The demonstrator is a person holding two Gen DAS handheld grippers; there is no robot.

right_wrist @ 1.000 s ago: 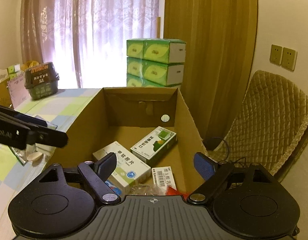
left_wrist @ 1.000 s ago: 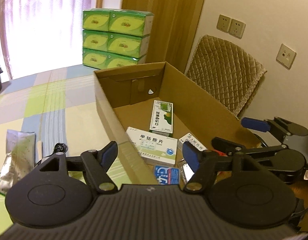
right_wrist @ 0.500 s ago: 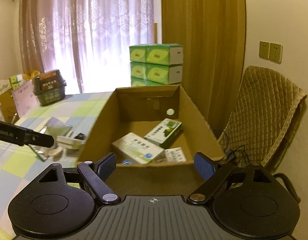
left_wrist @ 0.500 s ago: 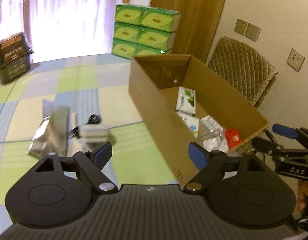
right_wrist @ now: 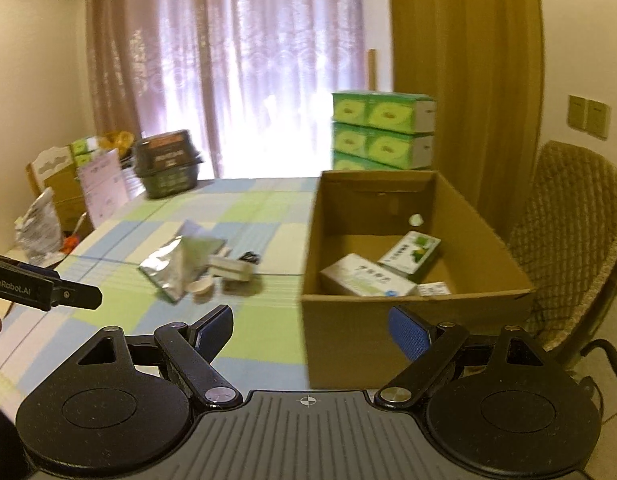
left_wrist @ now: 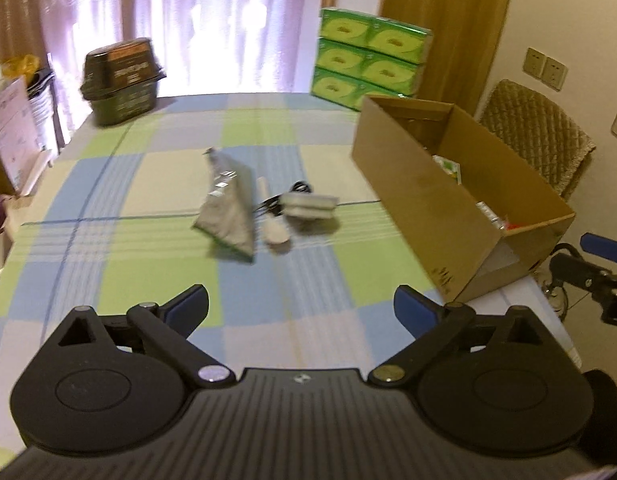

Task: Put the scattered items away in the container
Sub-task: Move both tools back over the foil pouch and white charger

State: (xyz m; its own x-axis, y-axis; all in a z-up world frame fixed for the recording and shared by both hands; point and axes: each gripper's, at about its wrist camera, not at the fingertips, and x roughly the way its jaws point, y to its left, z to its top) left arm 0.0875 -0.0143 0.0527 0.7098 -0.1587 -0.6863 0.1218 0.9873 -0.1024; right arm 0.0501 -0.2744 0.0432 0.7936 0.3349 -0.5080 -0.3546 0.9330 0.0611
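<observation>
Cardboard box [right_wrist: 388, 332]: open-topped, at the right end of the checked tablecloth [left_wrist: 148, 264].
Inside the box: a green-and-white medicine carton [right_wrist: 410, 251] towards the far wall, a larger white carton [right_wrist: 366, 278] nearer the front wall, and a small labelled pack [right_wrist: 434, 289] by the front wall.
Left of the box, on the cloth: a silver foil pouch [left_wrist: 228, 208] lying flat; just beside it a pale spoon [left_wrist: 272, 224]; between the spoon and the box a small whitish block [left_wrist: 308, 204] with a black cord [left_wrist: 298, 189] behind it. This cluster is blurred.
Left gripper [left_wrist: 300, 312]: jaws spread wide, holding nothing, above the cloth, left of the box.
Right gripper [right_wrist: 310, 330]: jaws spread wide, empty, facing the box's near-left corner.
Behind the box: stacked green tissue packs [right_wrist: 382, 136] and a quilted chair [right_wrist: 568, 240] to its right.
Far left of the box: a dark basket [left_wrist: 122, 80].
</observation>
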